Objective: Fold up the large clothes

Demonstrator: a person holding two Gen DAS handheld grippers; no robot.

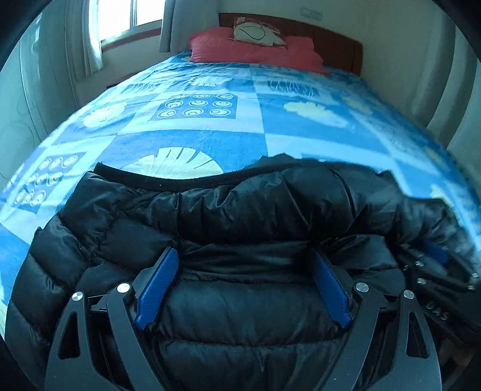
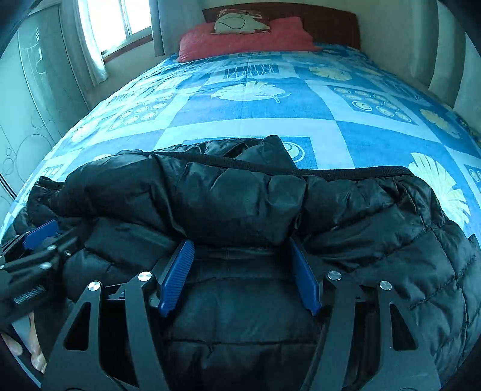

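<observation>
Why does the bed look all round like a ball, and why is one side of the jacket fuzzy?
Both wrist views use fisheye lenses, so the blue patterned bedspread bulges like a dome and the corners go black. In the left wrist view, the black puffer jacket smears with motion blur at its right edge, near the right gripper. In the right wrist view, the window is washed-out white from daylight.

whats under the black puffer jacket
The black puffer jacket lies on the blue patterned bedspread, which shows all around it. Whatever sits directly beneath the jacket is covered. Both grippers, left gripper and right gripper, sit open over it.
</observation>
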